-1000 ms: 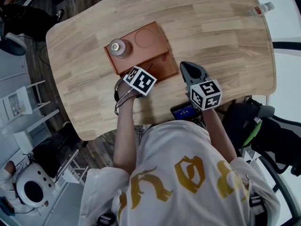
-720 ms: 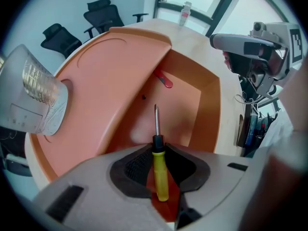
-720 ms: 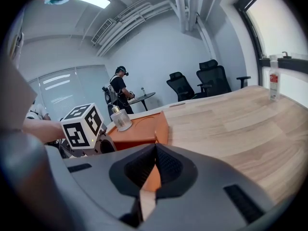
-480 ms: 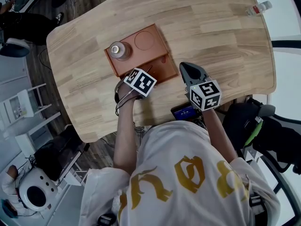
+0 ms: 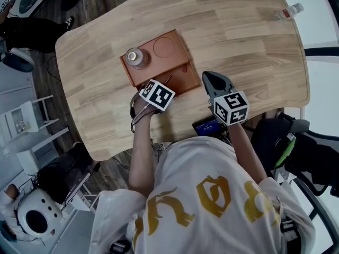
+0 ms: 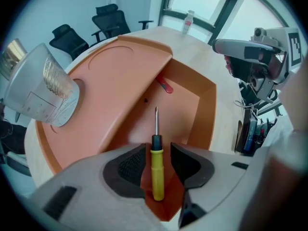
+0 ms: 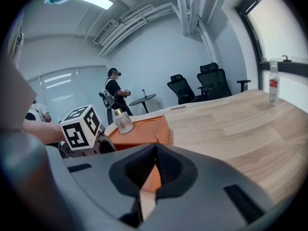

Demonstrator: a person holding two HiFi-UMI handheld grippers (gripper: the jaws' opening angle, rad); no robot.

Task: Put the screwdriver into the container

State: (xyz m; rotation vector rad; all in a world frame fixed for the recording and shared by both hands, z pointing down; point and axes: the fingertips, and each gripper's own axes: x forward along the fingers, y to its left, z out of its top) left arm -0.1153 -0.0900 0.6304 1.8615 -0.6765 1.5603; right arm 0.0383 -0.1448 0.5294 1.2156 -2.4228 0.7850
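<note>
A yellow-handled screwdriver [image 6: 157, 167] lies in the low trough of the orange container [image 6: 207, 105], tip pointing away. My left gripper [image 6: 158, 150] points straight down over it. Its jaws have just been opening and now stand open, with a gap on each side of the handle between them. In the head view the left gripper [image 5: 157, 95] sits at the near edge of the container [image 5: 183, 74], and the screwdriver's shaft [image 5: 167, 80] shows beside the marker cube. My right gripper [image 5: 214, 83] hovers to the container's right, jaws shut and empty [image 7: 155, 153].
A glass bottle [image 5: 136, 57] stands on the container's raised shelf, beside a round recess [image 5: 163, 47]. A small red item [image 6: 165, 85] lies further along the trough. A plastic bottle [image 5: 288, 10] lies at the wooden table's far right. Office chairs and a person stand beyond the table.
Both hands stay where they were over the container's near edge; only the head view has shifted slightly.
</note>
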